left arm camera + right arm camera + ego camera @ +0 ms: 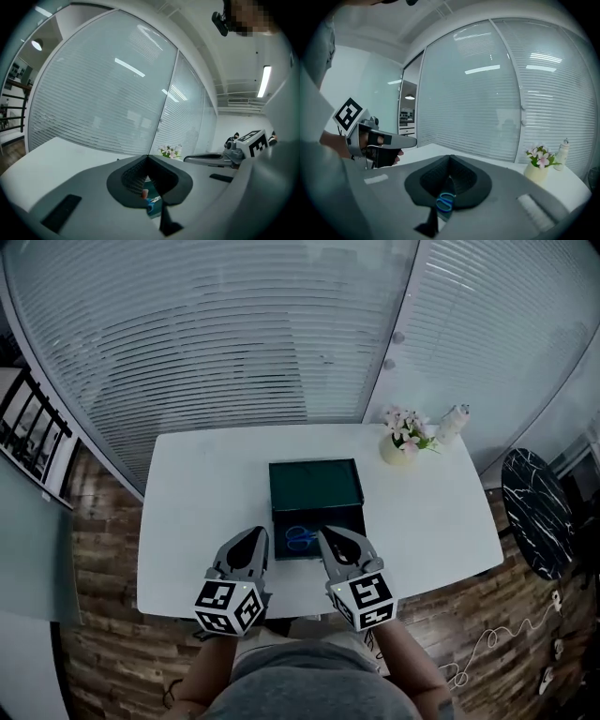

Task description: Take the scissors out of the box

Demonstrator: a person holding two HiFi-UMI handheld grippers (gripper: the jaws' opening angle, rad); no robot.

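1. Head view: the left gripper (257,537) and right gripper (329,535) hover side by side over the near edge of the table (197,493). Each is clenched with nothing in it.
2. The open box (316,486) sits just ahead of both grippers, its near end between their tips. The scissors (300,538) lie inside that end, between the two tips and touched by neither.
3. A vase (397,448) and a bottle (453,423) stand well ahead of the right gripper, to its right.
4. Left gripper view: the left gripper (147,157) has its jaws pressed together at the tips, holding nothing. Below the tips, through the gap, a bit of the scissors (151,201) shows in the box. The right gripper (211,159) is near on the right.
5. Right gripper view: the right gripper (450,157) is likewise clamped shut and empty. The blue loops of the scissors (445,202) show low through the gap, beyond the jaws. The left gripper (391,140) is close on the left, the vase (536,172) ahead to the right.
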